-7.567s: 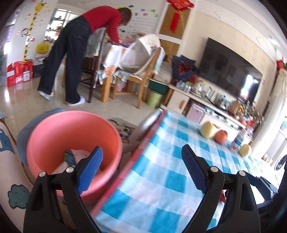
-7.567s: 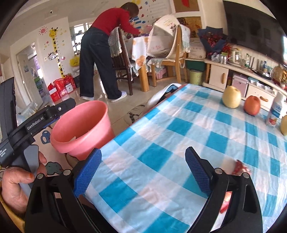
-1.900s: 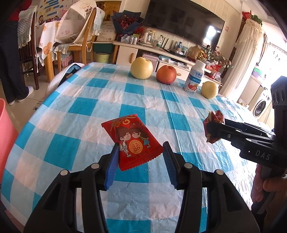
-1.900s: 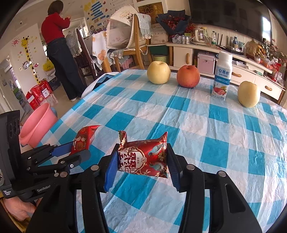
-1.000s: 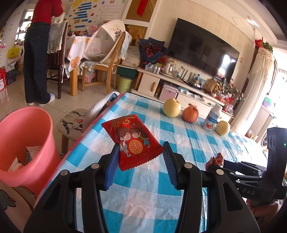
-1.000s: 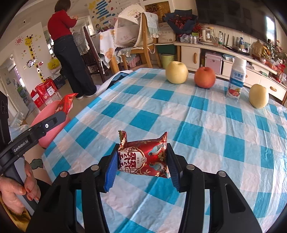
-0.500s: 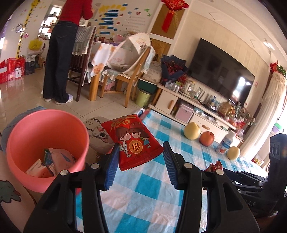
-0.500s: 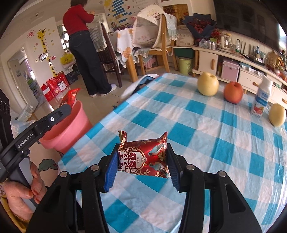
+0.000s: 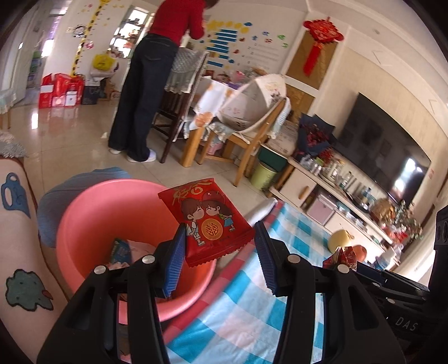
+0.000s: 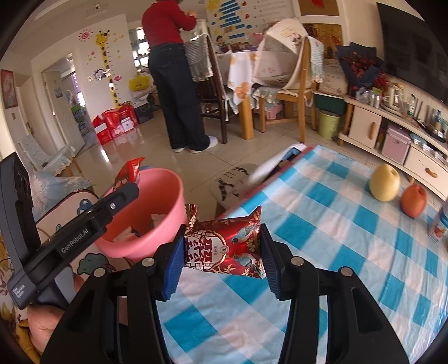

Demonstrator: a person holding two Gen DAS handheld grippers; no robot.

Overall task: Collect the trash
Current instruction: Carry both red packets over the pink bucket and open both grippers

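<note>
Half a second ago the left gripper (image 9: 219,252) held its red cartoon-couple packet (image 9: 207,221) beside the pink bucket (image 9: 92,224); now the packet hangs over the bucket's rim, above the wrappers inside. The jaws are narrowed onto the packet's lower edge, clamping it. The right gripper (image 10: 222,257) is still closed on a shiny red bird-print packet (image 10: 226,246), over the corner of the blue-and-white checked tablecloth (image 10: 336,224) nearest the bucket. The bucket stands on the floor just beside that table corner. Farther along the cloth from the bucket sit a yellow pear (image 10: 384,182) and a red apple (image 10: 413,201). Beyond the bucket, a person in a red top (image 10: 168,25) stands at a dining table.
</note>
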